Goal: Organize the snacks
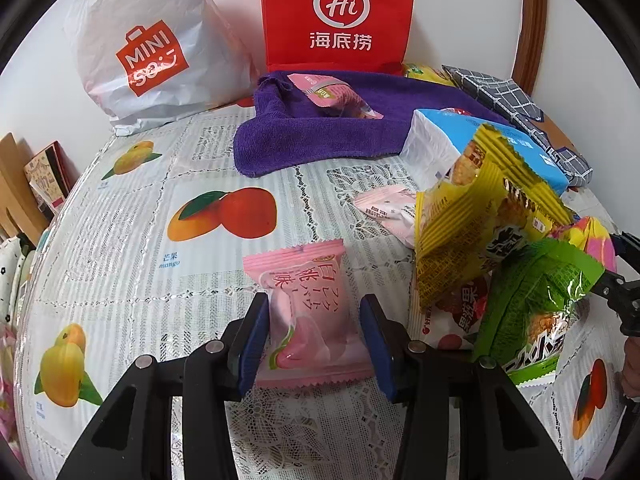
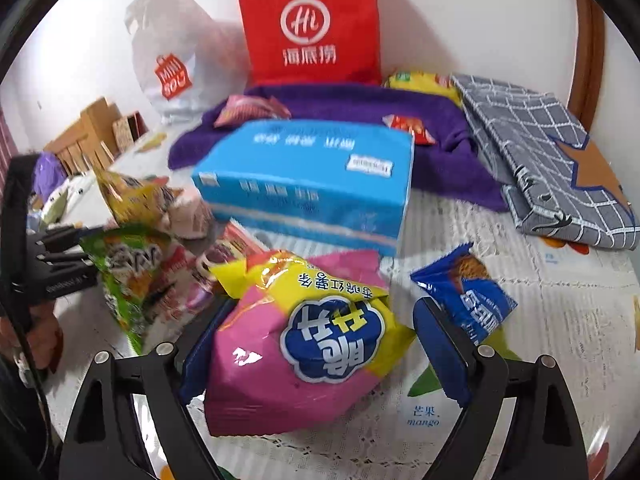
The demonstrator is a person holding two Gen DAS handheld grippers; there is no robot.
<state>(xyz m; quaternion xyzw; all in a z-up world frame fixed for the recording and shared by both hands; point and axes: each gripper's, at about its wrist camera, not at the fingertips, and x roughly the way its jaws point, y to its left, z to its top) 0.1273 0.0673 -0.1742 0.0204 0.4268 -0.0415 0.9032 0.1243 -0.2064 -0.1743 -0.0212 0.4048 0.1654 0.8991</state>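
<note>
Snack sorting barely begun — most packets lie loose on the table (image 1: 132, 240).
Left tongs (image 1: 314, 340) clamp a pink peach-flavour packet (image 1: 310, 320); right tongs (image 2: 320, 344) stand apart around a pink-and-yellow crisp bag (image 2: 304, 344), not pinching it — two packets on the purple towel (image 1: 320, 136).

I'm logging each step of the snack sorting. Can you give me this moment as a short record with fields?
left tool: shut on pink peach snack packet
right tool: open, astride pink and yellow chip bag
behind: blue tissue pack, purple towel, red paper bag
surface: fruit-print tablecloth
</note>
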